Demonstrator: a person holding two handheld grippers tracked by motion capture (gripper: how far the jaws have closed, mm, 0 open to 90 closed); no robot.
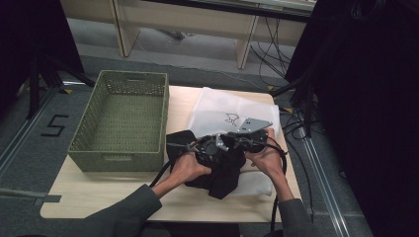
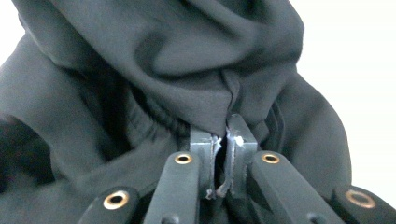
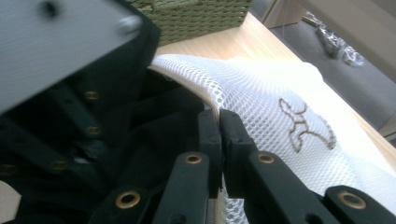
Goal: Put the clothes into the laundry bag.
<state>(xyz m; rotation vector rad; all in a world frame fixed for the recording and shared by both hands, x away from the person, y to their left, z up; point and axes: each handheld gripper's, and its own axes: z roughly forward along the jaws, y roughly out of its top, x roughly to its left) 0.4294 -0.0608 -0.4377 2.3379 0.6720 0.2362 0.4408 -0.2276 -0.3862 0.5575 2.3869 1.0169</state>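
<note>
A black garment (image 1: 222,182) lies bunched at the table's front middle, partly on a white mesh bag (image 1: 222,106) with a dark logo. Both grippers meet over the garment. My left gripper (image 1: 210,148) is shut on a fold of the black cloth (image 2: 163,60); in its own view the jaws (image 2: 227,128) pinch the fabric between them. My right gripper (image 1: 247,140) is shut on the mesh bag's trimmed edge (image 3: 187,81), with its jaws (image 3: 218,116) closed together. The black garment (image 3: 159,126) sits just beside that edge, and the mesh bag (image 3: 280,93) spreads away to the right.
A green woven basket (image 1: 118,118) stands open on the left of the wooden table (image 1: 99,192), close to the garment. Black cables trail from both grippers toward the front edge. Dark stands and cables lie on the floor to the right.
</note>
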